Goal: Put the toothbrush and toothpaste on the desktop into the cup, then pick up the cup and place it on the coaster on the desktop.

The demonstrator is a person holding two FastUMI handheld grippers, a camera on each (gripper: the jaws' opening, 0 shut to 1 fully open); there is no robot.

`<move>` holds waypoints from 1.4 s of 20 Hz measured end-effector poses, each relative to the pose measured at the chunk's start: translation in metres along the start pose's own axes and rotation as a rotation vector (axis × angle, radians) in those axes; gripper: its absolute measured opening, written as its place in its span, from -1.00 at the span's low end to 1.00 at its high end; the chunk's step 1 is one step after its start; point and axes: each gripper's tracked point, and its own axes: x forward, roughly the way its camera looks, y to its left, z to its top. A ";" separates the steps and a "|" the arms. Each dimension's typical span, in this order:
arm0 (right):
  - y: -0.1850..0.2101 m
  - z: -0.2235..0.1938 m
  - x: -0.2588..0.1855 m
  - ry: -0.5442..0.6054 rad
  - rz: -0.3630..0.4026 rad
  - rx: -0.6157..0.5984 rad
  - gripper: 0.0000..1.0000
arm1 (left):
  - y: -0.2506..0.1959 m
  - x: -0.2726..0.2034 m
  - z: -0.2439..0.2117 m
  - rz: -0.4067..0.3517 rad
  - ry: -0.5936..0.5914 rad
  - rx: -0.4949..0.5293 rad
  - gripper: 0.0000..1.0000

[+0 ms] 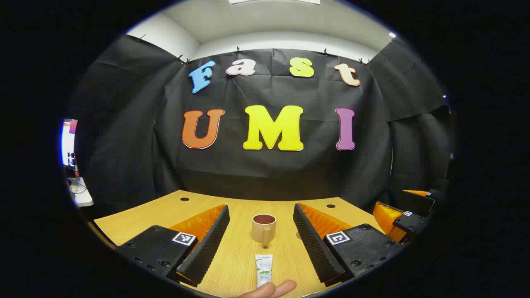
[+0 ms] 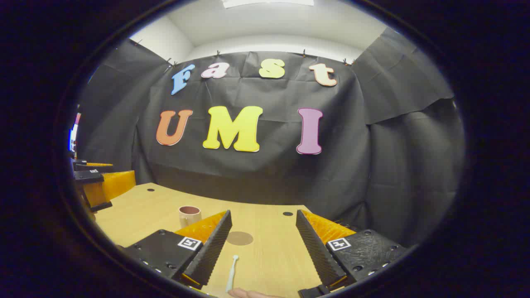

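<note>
Toothpaste [image 1: 263, 269] is lying flat on the surface [image 1: 236, 256] between the left gripper's [image 1: 261, 240] wide-open jaws, toothbrush [image 2: 231, 271] likewise inside the right gripper's [image 2: 261, 244] wide jaws, cup [image 1: 263, 227] standing ahead off its coaster [image 2: 239, 238]: thin flat items are risking slipping during pinching.

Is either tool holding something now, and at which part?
Nothing is held. The left tool is open above the toothpaste; the right tool is open above the toothbrush.

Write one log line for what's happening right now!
left gripper: open, toothpaste ahead | right gripper: open, toothbrush ahead | cup: empty | coaster: bare
</note>
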 end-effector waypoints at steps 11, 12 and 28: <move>0.003 0.000 0.003 -0.006 0.011 0.011 0.89 | 0.011 0.011 -0.013 0.028 0.039 -0.003 0.96; 0.004 -0.001 0.003 -0.005 0.015 0.013 0.89 | 0.010 0.011 -0.015 0.023 0.047 -0.006 0.96; 0.006 -0.008 0.007 0.009 0.021 -0.003 0.89 | 0.019 0.022 -0.033 0.056 0.086 0.020 0.96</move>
